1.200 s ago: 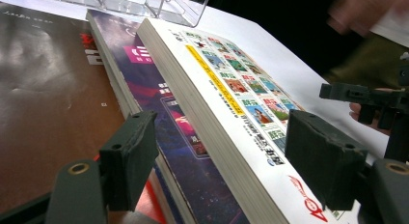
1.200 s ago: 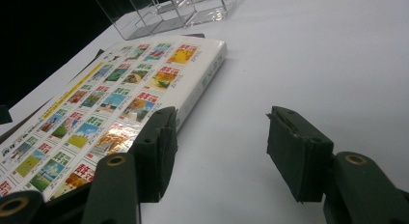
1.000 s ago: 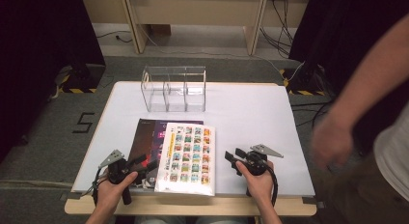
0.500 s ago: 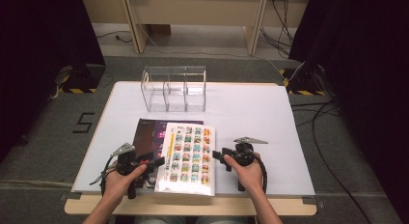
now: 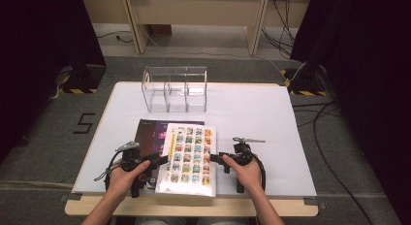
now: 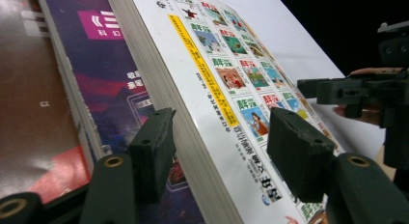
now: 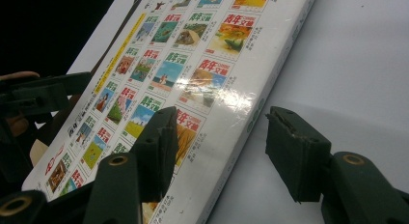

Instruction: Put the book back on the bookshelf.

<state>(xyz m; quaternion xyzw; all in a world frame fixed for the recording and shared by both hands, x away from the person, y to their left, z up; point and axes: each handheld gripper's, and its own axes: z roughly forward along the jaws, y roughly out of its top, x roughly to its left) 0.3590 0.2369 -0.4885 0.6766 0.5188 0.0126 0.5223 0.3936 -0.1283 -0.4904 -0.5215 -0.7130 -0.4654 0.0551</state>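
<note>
A thick white book (image 5: 189, 156) with a grid of colourful pictures lies at the table's front, overlapping a dark purple book (image 5: 149, 132). My left gripper (image 5: 161, 161) is at the white book's left edge, open. In the left gripper view its jaws straddle the page edge of the white book (image 6: 217, 84), with the purple book (image 6: 96, 84) beneath. My right gripper (image 5: 217, 158) is at the book's right edge, open. In the right gripper view its jaws stand either side of the spine edge of the white book (image 7: 188, 74).
A clear acrylic organizer (image 5: 174, 89) with three compartments stands at the back middle of the white table (image 5: 252, 118). The right gripper (image 6: 357, 89) faces me across the book in the left gripper view. Dark curtains flank the table.
Both grippers have moved inward to the white book's two side edges. A person's arm at the right edge a second ago has left the view.
</note>
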